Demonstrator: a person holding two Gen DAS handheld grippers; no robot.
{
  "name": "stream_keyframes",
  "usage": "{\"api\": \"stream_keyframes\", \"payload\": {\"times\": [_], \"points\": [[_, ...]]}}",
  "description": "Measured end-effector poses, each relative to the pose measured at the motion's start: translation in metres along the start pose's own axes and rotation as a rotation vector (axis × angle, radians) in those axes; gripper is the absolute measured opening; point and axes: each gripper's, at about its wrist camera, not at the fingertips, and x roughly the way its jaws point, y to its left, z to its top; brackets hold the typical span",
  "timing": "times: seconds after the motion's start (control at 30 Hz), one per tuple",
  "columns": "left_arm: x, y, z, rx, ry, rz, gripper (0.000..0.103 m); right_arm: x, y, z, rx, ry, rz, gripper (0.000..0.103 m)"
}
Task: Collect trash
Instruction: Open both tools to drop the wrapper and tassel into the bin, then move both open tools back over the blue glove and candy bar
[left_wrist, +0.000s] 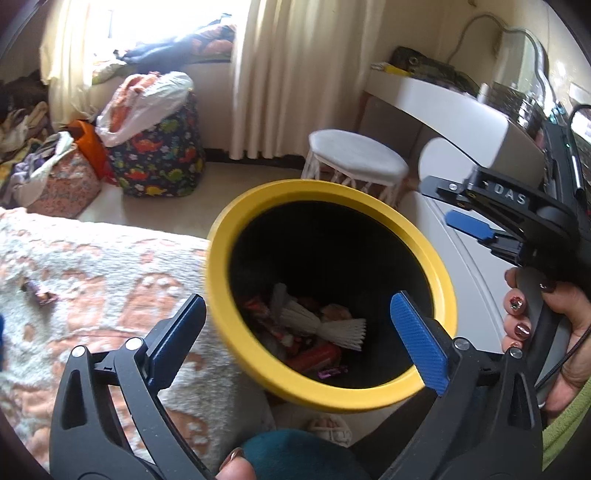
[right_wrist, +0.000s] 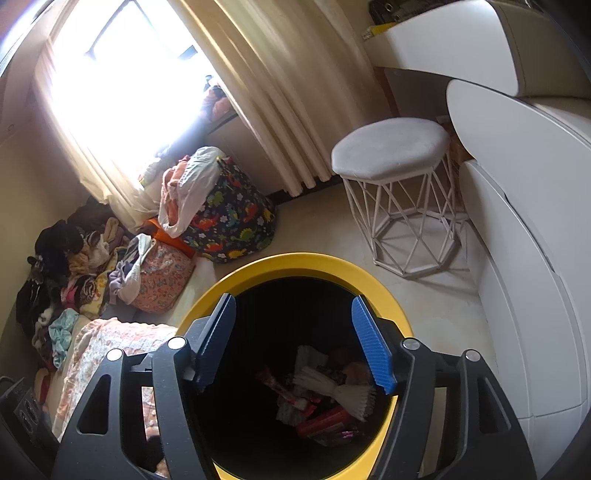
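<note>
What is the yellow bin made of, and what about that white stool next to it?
The bin looks like plastic: its yellow rim is smooth, even in colour and matte, and its inside is plain black. The stool seems to have a soft, pale fabric seat, slightly fuzzy looking, on thin white criss-crossed rods that are probably painted metal wire, though I can't be sure.

The left gripper (left_wrist: 297, 336) points forward and downward with its jaws spread wide and nothing between its blue pads, and a fingertip (left_wrist: 236, 466) of the holding hand shows at the bottom edge of the left wrist view. The right gripper (right_wrist: 293, 343) is likewise angled downward, its jaws parted and empty. In the left wrist view the right hand (left_wrist: 543, 328) wraps around that gripper's grey handle at the right edge, fingers curled around the grip.
</note>
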Motion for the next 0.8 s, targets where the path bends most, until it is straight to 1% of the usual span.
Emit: {"api": "stream_keyframes", "payload": {"times": [0.13,0.2,0.33,0.5,0.6,0.8], "points": [[-0.016,0.014,0.000,-0.027,-0.045,0.038,0.092,-0.002,0.015,0.000,-0.072,-0.029,0.041,0.069],[-0.024,0.021,0.001,-0.038,-0.066,0.065,0.092,-0.004,0.024,-0.001,-0.109,-0.041,0.068,0.070],[-0.040,0.034,0.002,-0.067,-0.100,0.092,0.092,-0.011,0.046,-0.006,-0.189,-0.066,0.114,0.073],[-0.061,0.054,0.000,-0.104,-0.157,0.166,0.092,-0.019,0.075,-0.015,-0.272,-0.089,0.185,0.078],[-0.073,0.065,-0.002,-0.119,-0.188,0.207,0.092,-0.020,0.090,-0.021,-0.301,-0.081,0.231,0.078],[-0.091,0.092,-0.007,-0.166,-0.222,0.263,0.092,-0.020,0.121,-0.036,-0.353,-0.045,0.284,0.079]]}}
